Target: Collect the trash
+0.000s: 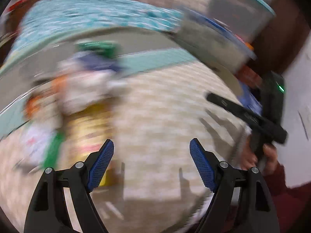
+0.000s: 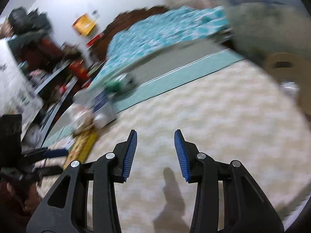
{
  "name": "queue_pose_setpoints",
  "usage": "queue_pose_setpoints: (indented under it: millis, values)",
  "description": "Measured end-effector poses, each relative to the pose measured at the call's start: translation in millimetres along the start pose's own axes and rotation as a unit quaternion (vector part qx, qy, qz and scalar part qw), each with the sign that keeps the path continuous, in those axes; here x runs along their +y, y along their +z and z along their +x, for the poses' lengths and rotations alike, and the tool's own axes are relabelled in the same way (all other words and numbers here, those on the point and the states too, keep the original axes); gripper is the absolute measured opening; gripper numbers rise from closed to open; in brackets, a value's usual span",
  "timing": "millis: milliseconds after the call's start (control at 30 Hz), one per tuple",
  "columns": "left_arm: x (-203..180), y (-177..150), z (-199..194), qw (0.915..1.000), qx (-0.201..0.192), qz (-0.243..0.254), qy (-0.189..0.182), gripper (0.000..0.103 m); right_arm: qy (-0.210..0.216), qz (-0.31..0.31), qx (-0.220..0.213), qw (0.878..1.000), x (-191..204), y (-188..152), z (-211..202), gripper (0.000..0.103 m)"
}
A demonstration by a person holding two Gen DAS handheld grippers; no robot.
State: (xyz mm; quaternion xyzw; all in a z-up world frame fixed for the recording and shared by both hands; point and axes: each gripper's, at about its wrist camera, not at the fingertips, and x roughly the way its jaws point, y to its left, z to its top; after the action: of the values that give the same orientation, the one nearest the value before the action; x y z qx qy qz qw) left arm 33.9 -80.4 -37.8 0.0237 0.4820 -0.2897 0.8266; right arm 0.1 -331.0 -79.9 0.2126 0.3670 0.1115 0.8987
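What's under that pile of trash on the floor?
The trash pile lies mostly on a beige patterned rug, with its far end reaching a teal mat. The picture is blurry, and whatever sits beneath the wrappers themselves is covered.

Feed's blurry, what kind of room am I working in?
Probably a bedroom: a bed with a turquoise patterned cover, a pale checked rug on the floor, and cluttered shelves along the wall.
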Motion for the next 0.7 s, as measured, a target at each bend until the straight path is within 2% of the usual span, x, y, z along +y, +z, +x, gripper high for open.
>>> queue_pose_setpoints:
  millis: [100, 233, 300, 333, 433, 500, 533, 633, 700]
  values:
    - [30.5, -7.3, -11.6, 0.9985, -0.020, -0.042, 0.029, 0.077, 0.014, -0.034, 0.025, 0.999, 36.4, -6.3, 24.3, 0.042]
    - [38.6, -9.1, -6.1, 0.9979, -0.026, -0.037, 0.047, 0.087, 0.022, -0.059, 0.039, 0.997, 75.9, -8.1, 46.9, 0.044]
    - [35.4, -10.4, 5.0, 0.9981, -0.025, -0.020, 0.053, 0.088, 0.021, -0.065, 0.034, 0.997, 86.2, -1.7, 48.5, 0.049]
    - [34.0, -10.0, 12.9, 0.9981, -0.020, -0.011, 0.058, 0.088, 0.022, -0.073, 0.033, 0.997, 96.2, 4.4, 50.6, 0.056]
    - [32.2, -14.5, 34.2, 0.9976, -0.008, 0.005, 0.069, 0.087, 0.020, -0.106, 0.026, 0.994, 117.9, 19.9, 54.5, 0.065]
    - [35.3, -21.5, 38.1, 0.9964, -0.014, 0.008, 0.083, 0.077, 0.008, -0.148, 0.024, 0.989, 142.3, 28.2, 65.5, 0.069]
    - [35.7, -25.4, 34.4, 0.9960, -0.020, 0.016, 0.086, 0.057, 0.003, -0.167, 0.027, 0.986, 151.1, 30.9, 71.8, 0.069]
    - [45.7, -36.8, 18.3, 0.9983, -0.021, 0.004, 0.055, 0.058, -0.004, -0.205, 0.043, 0.978, 171.9, 37.1, 95.7, 0.069]
    - [52.9, -47.6, 6.8, 0.9980, -0.025, -0.003, 0.059, 0.058, -0.010, -0.223, 0.057, 0.973, 182.3, 38.1, 112.8, 0.068]
